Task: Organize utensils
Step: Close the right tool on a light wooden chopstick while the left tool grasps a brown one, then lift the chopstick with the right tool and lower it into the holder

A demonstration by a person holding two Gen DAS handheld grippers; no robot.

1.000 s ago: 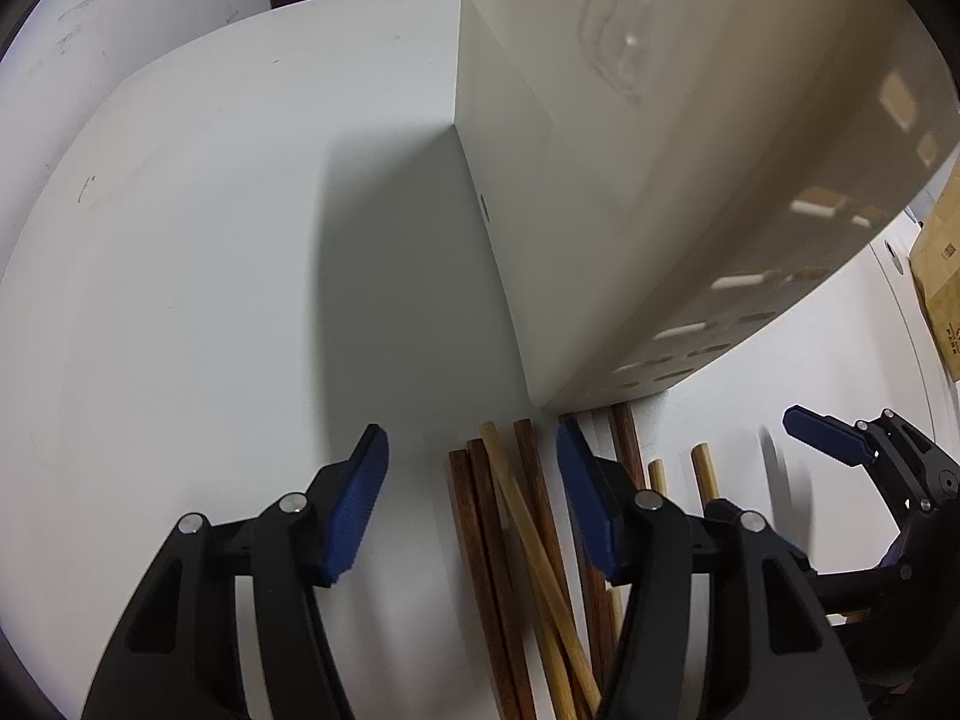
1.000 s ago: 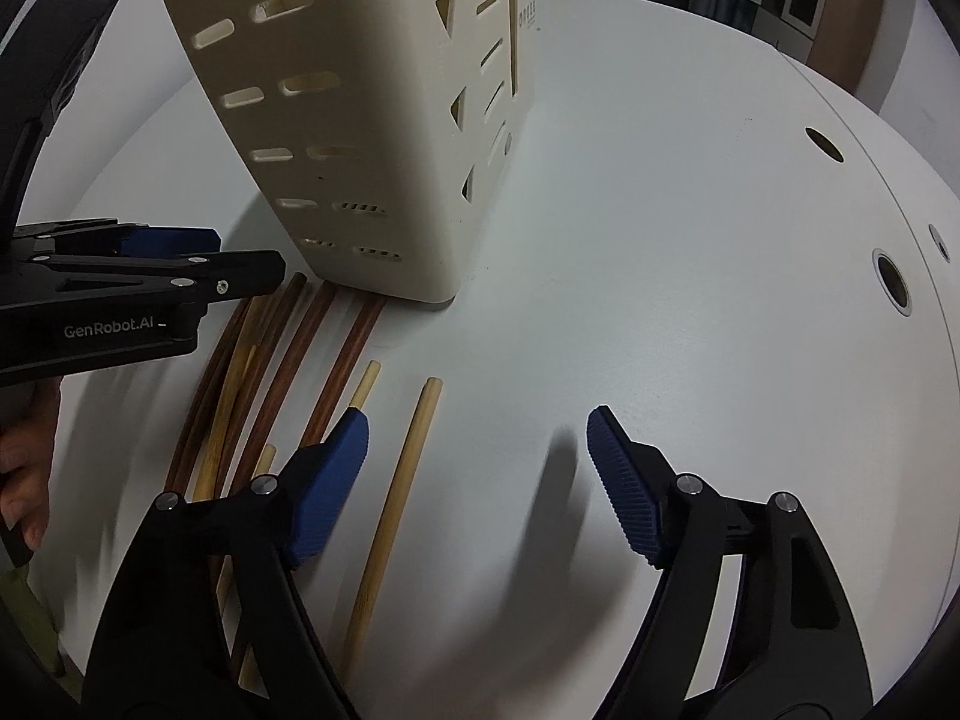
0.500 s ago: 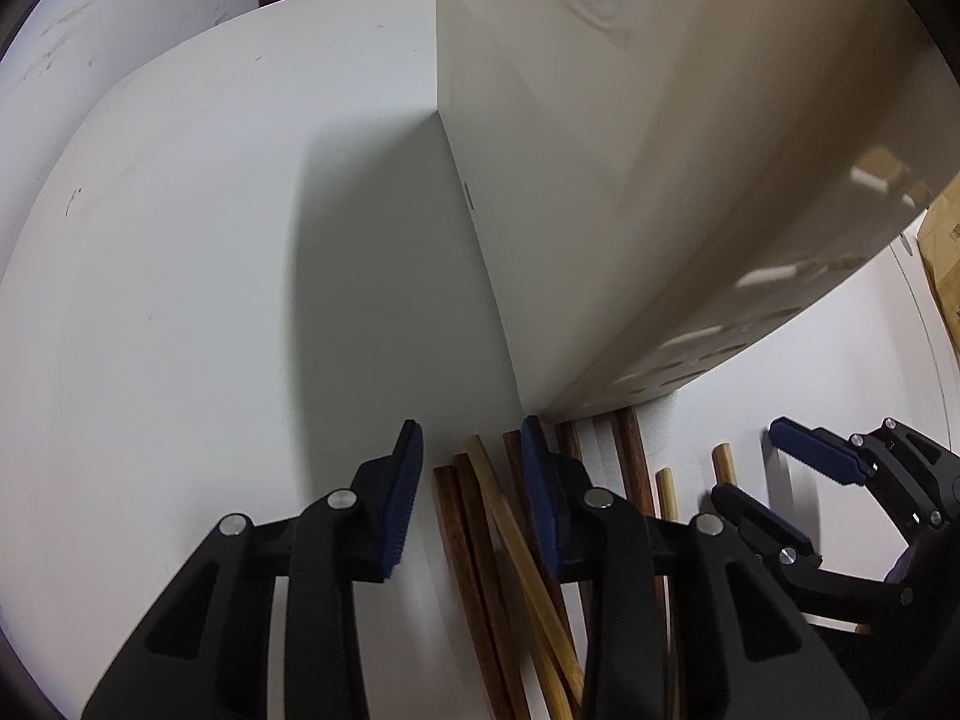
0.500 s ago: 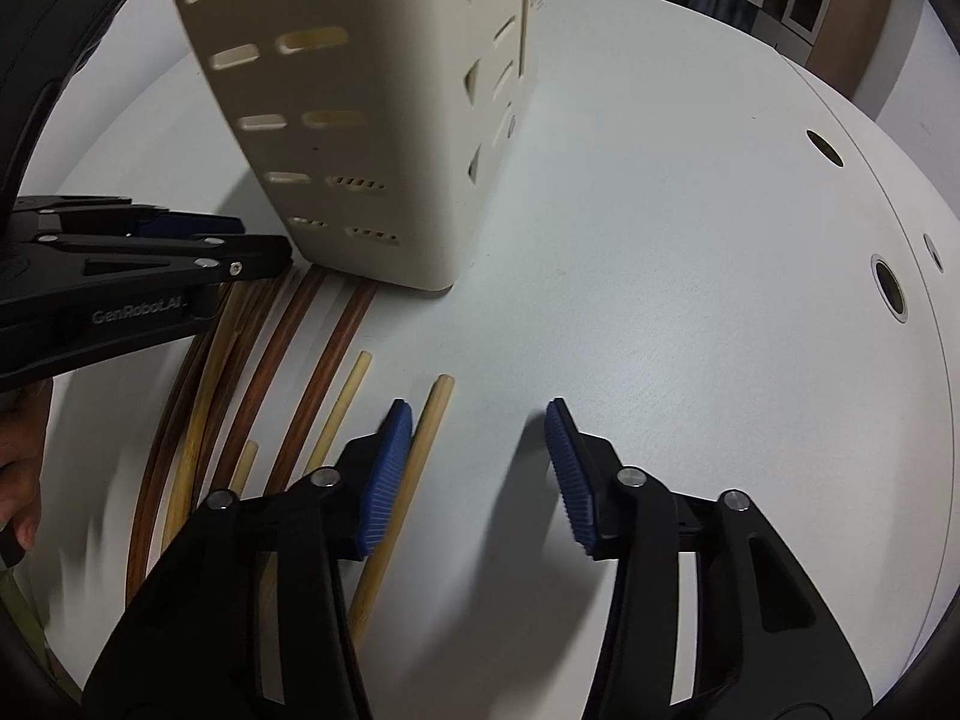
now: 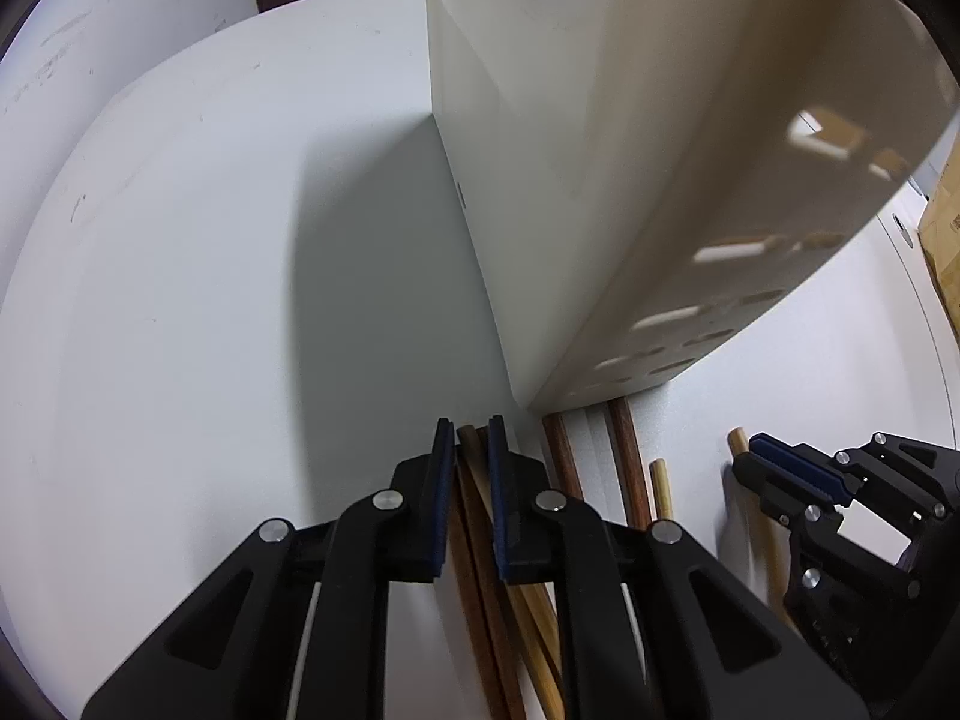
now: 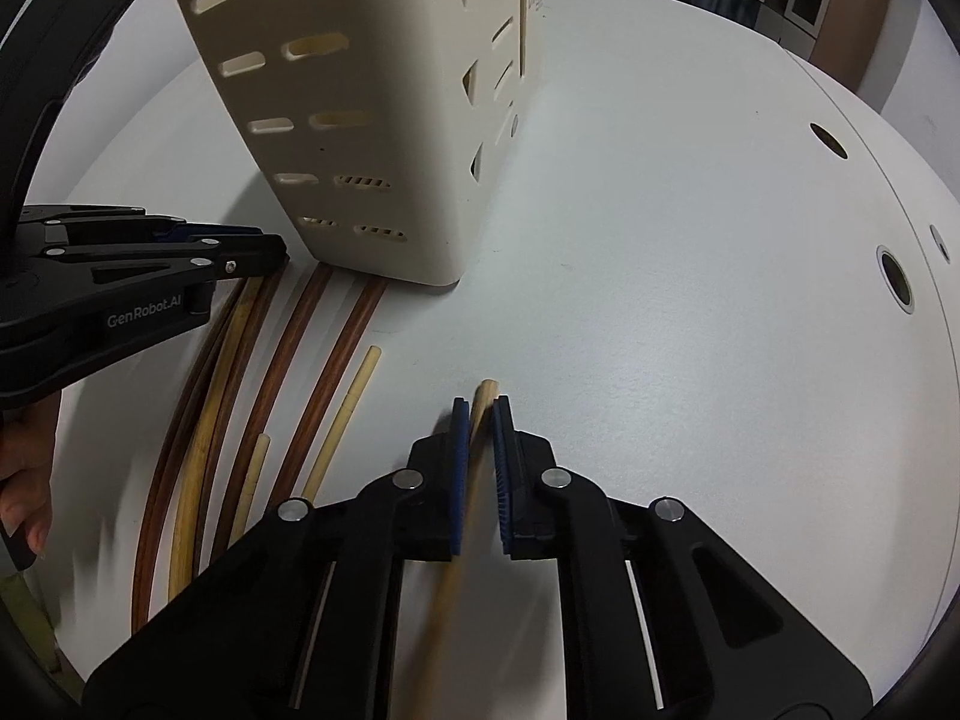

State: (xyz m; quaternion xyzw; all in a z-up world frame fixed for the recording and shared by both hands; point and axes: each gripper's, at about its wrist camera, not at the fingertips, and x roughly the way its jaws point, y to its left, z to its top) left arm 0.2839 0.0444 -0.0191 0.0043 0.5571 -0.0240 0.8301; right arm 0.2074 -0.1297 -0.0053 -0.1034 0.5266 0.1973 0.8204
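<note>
My left gripper (image 5: 470, 438) has its jaws closing tight on a small bundle of chopsticks (image 5: 474, 468), dark brown ones and a lighter one, with the pads pressing on them just in front of the cream slotted utensil holder (image 5: 600, 180). My right gripper (image 6: 480, 414) is closing on a single light bamboo chopstick (image 6: 485, 390), whose tip pokes out past the blue pads. More dark chopsticks (image 6: 312, 372) and light chopsticks (image 6: 354, 414) lie loose on the white table (image 6: 660, 300) between the two grippers. The left gripper (image 6: 264, 252) shows at the left of the right wrist view.
The utensil holder (image 6: 372, 120) stands upright right behind the chopsticks. A cardboard box (image 5: 942, 240) sits at the far right. The table has round holes (image 6: 894, 282) near its right edge. A person's hand (image 6: 24, 480) shows at the left edge.
Both grippers went from wide open to shut. The left closed on the chopstick bundle and rose a little. The right slid left over the light chopstick and closed on it.
</note>
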